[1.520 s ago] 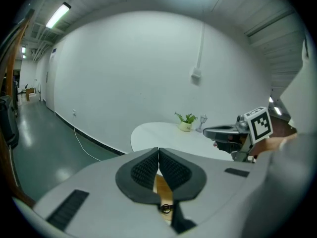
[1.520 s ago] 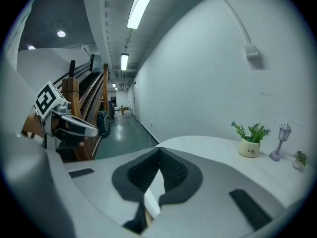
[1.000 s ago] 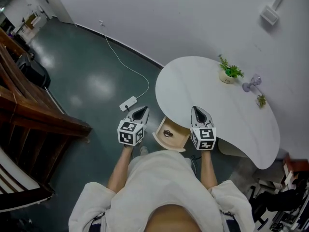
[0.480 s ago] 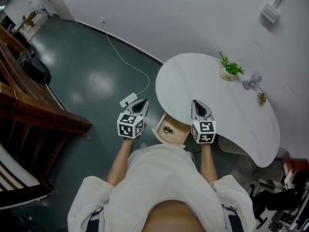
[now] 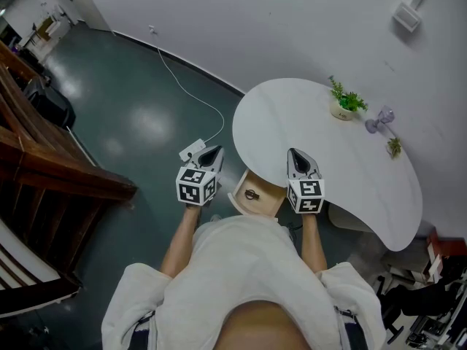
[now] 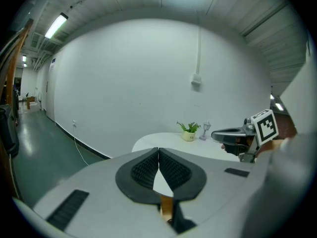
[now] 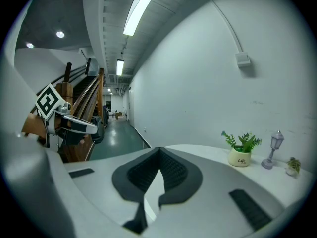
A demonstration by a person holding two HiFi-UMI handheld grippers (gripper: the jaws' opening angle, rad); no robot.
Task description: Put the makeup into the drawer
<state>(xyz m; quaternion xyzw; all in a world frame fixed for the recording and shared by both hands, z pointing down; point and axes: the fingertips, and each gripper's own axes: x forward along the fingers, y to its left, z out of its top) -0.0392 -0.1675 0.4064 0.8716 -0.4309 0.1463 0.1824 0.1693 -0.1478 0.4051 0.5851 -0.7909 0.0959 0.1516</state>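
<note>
A small wooden drawer (image 5: 267, 204) stands pulled out from under the near edge of the white round table (image 5: 343, 166). A small dark round item (image 5: 252, 195) lies inside it, too small to identify. My left gripper (image 5: 209, 154) hovers left of the drawer above the floor, and its jaws are shut with nothing between them (image 6: 158, 150). My right gripper (image 5: 295, 154) hangs over the table's near edge, right of the drawer, also shut and empty (image 7: 159, 150). Each gripper shows in the other's view: the right gripper (image 6: 232, 133) and the left gripper (image 7: 75, 124).
At the table's far side stand a potted plant (image 5: 344, 106), a small purple lamp (image 5: 381, 119) and a tiny plant (image 5: 395, 148). A white power strip (image 5: 192, 149) with its cable lies on the dark floor. A wooden staircase (image 5: 44, 159) stands to the left.
Both grippers keep their places on either side of the drawer. Only the head view has drifted a little.
</note>
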